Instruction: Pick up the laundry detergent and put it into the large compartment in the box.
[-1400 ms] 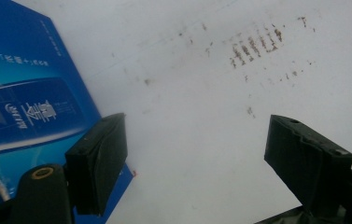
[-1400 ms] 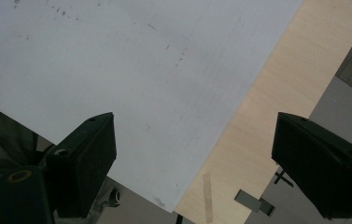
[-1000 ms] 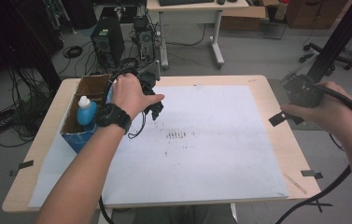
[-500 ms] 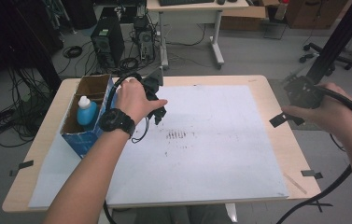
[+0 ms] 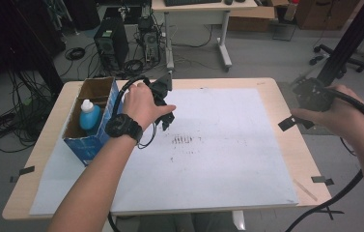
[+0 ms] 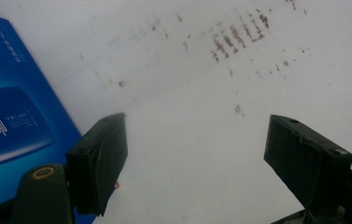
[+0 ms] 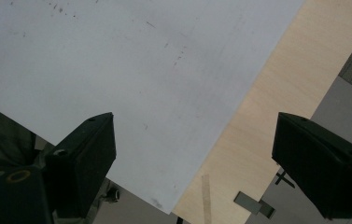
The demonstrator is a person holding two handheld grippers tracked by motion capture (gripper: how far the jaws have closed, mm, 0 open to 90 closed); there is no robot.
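My left gripper (image 5: 166, 119) hangs over the white sheet (image 5: 228, 159) just right of the blue box (image 5: 87, 145), its cable looping over the hand. In the left gripper view this gripper (image 6: 197, 130) is open, with nothing between the jaws. Beyond it lie brown smudge marks (image 6: 239, 39) and, at the left, the box's blue side (image 6: 15, 116). The same marks (image 5: 184, 140) sit mid-sheet in the high view. My right gripper (image 5: 310, 94) is held above the table's right edge. Seen in its own view, the right gripper (image 7: 196, 123) is open and empty over the sheet's corner (image 7: 164, 196).
A blue bottle with a white cap (image 5: 89, 116) stands inside the open-topped box. Black tape pieces (image 5: 290, 123) hold the sheet to the wooden table (image 5: 305, 159). The right gripper's cable (image 5: 363, 116) trails off the right edge. Computers and cables stand on the floor behind.
My left hand and gripper have drifted slightly right and toward the near side, away from the box. The right gripper has hardly moved.
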